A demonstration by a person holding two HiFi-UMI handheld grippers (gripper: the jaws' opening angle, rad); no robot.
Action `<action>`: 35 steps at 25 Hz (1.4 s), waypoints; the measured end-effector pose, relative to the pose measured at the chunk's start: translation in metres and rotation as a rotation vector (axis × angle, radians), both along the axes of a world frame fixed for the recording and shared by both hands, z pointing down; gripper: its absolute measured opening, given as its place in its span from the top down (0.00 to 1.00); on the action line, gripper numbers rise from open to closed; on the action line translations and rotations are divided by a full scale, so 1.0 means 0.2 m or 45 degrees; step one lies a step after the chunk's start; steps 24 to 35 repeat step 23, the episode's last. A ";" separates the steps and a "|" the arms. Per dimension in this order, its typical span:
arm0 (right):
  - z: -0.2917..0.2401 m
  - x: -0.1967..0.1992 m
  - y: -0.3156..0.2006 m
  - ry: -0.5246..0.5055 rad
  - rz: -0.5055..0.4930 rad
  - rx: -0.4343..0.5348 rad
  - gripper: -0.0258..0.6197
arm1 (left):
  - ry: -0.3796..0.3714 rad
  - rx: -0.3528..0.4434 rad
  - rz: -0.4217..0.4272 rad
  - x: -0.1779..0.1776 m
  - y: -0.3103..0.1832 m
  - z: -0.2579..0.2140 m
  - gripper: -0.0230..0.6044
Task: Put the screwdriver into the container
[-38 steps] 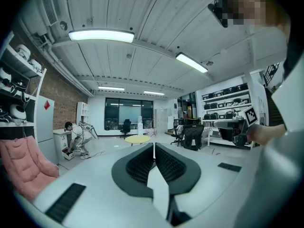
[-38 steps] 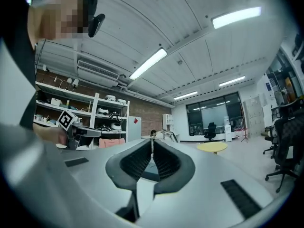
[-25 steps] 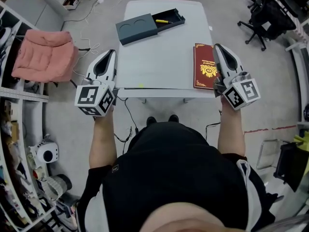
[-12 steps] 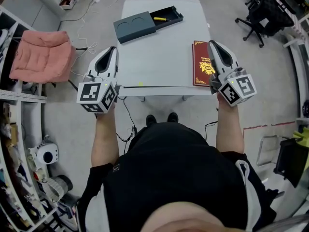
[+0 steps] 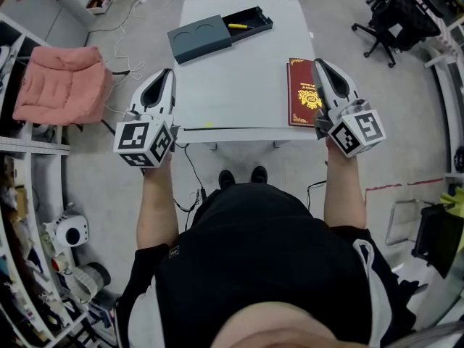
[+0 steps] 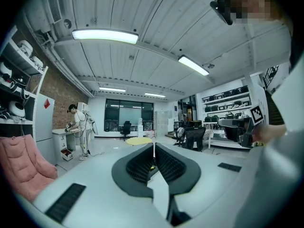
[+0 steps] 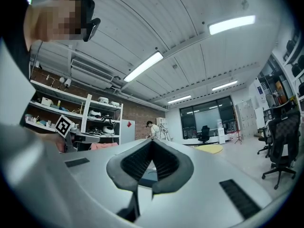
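On table [image 5: 239, 78] beside right tongs [image 5: 317, 64]: red book [image 5: 303, 93].

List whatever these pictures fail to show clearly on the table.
- Screwdriver, head view: too small; only a yellow sliver shows in the container, its tip unreadable.
- Container's covered part, head view: its top panel hides the inside.
- Red book, head view: gold print too small; the right gripper overlaps its right edge.
- Table, gripper views: mostly hidden behind each gripper's own body.
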State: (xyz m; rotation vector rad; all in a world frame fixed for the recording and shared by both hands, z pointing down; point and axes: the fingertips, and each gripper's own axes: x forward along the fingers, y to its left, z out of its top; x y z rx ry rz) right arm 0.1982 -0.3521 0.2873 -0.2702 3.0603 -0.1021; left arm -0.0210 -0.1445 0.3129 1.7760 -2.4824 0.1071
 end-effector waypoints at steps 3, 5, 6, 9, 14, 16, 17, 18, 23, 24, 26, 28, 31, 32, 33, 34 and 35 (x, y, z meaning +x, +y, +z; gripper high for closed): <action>-0.01 -0.01 0.00 0.012 0.002 0.013 0.91 | -0.001 -0.002 0.003 -0.01 -0.01 0.00 0.92; -0.01 -0.02 0.01 0.025 0.009 0.015 0.92 | 0.001 -0.004 0.006 -0.02 -0.01 0.00 0.92; -0.01 -0.02 0.01 0.023 0.012 0.012 0.91 | 0.002 -0.005 0.008 -0.02 0.00 0.00 0.92; -0.01 -0.02 0.02 0.015 0.014 0.005 0.92 | 0.006 -0.006 0.011 -0.02 0.00 0.01 0.92; 0.01 -0.01 0.03 0.014 0.018 0.002 0.92 | 0.011 -0.006 0.010 -0.03 0.02 0.02 0.92; 0.01 -0.02 0.04 0.028 0.015 0.011 0.92 | 0.012 -0.006 0.011 -0.03 0.02 0.03 0.92; 0.00 -0.02 0.04 0.031 0.014 0.014 0.92 | 0.013 -0.006 0.012 -0.03 0.02 0.03 0.92; 0.00 -0.02 0.04 0.030 0.014 0.013 0.91 | 0.013 -0.006 0.013 -0.03 0.02 0.03 0.92; -0.01 -0.05 0.06 0.015 0.006 0.016 0.92 | 0.015 -0.001 0.015 -0.05 0.04 0.02 0.92; -0.01 -0.05 0.06 0.015 0.006 0.016 0.92 | 0.015 -0.001 0.015 -0.05 0.04 0.02 0.92; -0.01 -0.05 0.06 0.015 0.006 0.016 0.92 | 0.015 -0.001 0.015 -0.05 0.04 0.02 0.92; -0.01 -0.05 0.06 0.015 0.006 0.016 0.92 | 0.015 -0.001 0.015 -0.05 0.04 0.02 0.92; -0.01 -0.05 0.06 0.015 0.006 0.016 0.92 | 0.015 -0.001 0.015 -0.05 0.04 0.02 0.92; -0.01 -0.05 0.06 0.015 0.006 0.016 0.92 | 0.015 -0.001 0.015 -0.05 0.04 0.02 0.92; -0.01 -0.05 0.06 0.015 0.006 0.016 0.92 | 0.015 -0.001 0.015 -0.05 0.04 0.02 0.92; -0.01 -0.05 0.06 0.015 0.006 0.016 0.92 | 0.015 -0.001 0.015 -0.05 0.04 0.02 0.92; -0.01 -0.05 0.06 0.015 0.006 0.016 0.92 | 0.015 -0.001 0.015 -0.05 0.04 0.02 0.92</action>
